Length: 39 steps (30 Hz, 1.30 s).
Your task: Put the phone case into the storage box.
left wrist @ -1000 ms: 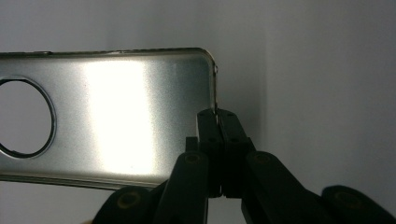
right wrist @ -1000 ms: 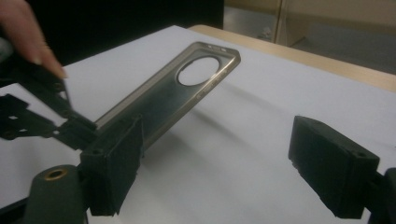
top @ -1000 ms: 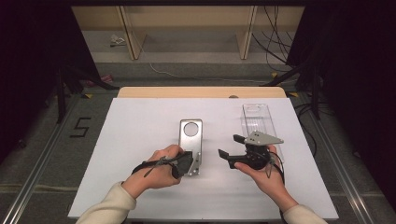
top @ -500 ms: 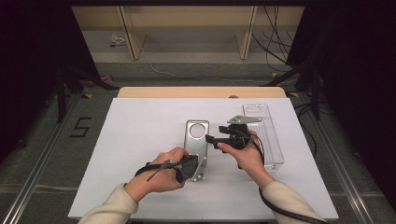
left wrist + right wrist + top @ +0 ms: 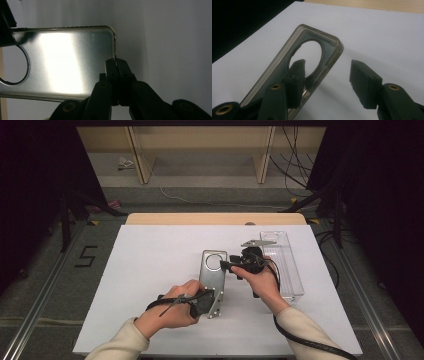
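Observation:
A brushed metal plate (image 5: 212, 279) with a round hole near its far end lies on the white table (image 5: 150, 270). My left gripper (image 5: 212, 302) is shut on the plate's near edge; in the left gripper view its jaws (image 5: 116, 62) pinch the thin rim of the plate (image 5: 62, 57). My right gripper (image 5: 226, 266) is at the far end. In the right gripper view it (image 5: 328, 66) straddles the plate's rim (image 5: 329, 41), with one jaw over the hole and the other outside. Its jaws have just been closing, and a gap still shows on the outer side.
A clear plastic box (image 5: 287, 270) lies lengthwise on the table just right of my right hand. A wooden edge (image 5: 215, 218) runs along the table's far side. Dark stands and cables are on the floor around it.
My right gripper has moved left from beside the clear box to the plate's far end, and its jaws have narrowed. The left gripper has kept its grip and place.

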Each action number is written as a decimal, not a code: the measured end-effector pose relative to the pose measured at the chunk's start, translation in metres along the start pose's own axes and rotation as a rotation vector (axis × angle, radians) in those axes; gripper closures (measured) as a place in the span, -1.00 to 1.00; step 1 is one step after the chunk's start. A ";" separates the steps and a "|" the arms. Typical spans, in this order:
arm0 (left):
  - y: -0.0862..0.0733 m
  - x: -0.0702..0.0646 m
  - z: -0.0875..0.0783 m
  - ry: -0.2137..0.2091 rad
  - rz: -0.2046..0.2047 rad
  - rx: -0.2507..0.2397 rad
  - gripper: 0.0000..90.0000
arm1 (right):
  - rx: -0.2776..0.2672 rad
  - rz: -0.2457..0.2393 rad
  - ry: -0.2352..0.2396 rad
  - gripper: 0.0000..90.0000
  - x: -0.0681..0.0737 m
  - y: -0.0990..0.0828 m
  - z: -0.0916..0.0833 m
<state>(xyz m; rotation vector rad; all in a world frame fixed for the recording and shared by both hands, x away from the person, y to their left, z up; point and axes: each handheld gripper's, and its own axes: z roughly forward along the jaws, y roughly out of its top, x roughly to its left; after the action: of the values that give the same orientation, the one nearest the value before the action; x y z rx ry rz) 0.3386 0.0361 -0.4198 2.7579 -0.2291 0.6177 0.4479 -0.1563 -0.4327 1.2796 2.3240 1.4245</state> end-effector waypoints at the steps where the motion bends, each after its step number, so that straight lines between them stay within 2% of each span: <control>1: 0.001 -0.001 0.000 -0.002 0.009 0.001 0.97 | 0.004 0.003 0.004 0.18 0.000 0.000 0.000; 9: 0.003 -0.003 0.001 -0.004 0.014 -0.001 0.97 | 0.009 0.041 0.018 0.46 0.001 0.003 0.000; 13: 0.003 -0.004 0.005 -0.009 0.024 0.005 0.97 | 0.009 0.041 0.022 0.50 0.001 0.003 -0.001; 15: 0.003 -0.005 0.007 -0.018 0.012 0.007 0.97 | 0.012 0.042 0.025 0.54 0.004 0.004 -0.004; 16: 0.003 -0.005 0.008 -0.013 0.022 0.010 0.97 | 0.008 0.045 0.027 0.56 0.005 0.005 -0.004; 24: -0.001 -0.006 0.017 -0.023 0.001 0.015 0.97 | -0.009 0.060 0.040 0.66 0.011 0.007 -0.008; 27: -0.002 -0.004 0.019 -0.022 0.005 0.013 0.97 | -0.025 0.073 0.052 0.72 0.015 0.008 -0.010; 29: -0.003 -0.005 0.020 -0.023 -0.010 0.008 0.97 | -0.038 0.084 0.061 0.74 0.017 0.008 -0.011; 32: -0.003 -0.004 0.022 -0.016 -0.011 0.003 0.97 | -0.056 0.099 0.075 0.79 0.020 0.009 -0.013; 35: -0.004 -0.004 0.024 0.005 -0.015 0.009 0.96 | -0.070 0.094 0.092 0.81 0.024 0.010 -0.015; 39: -0.005 -0.002 0.023 0.009 -0.026 -0.001 0.94 | -0.101 0.095 0.105 0.83 0.028 0.012 -0.019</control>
<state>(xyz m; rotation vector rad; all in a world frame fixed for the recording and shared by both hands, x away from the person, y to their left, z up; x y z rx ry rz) 0.3464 0.0331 -0.4415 2.7520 -0.1903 0.6235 0.4282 -0.1462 -0.4045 1.3337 2.2492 1.6551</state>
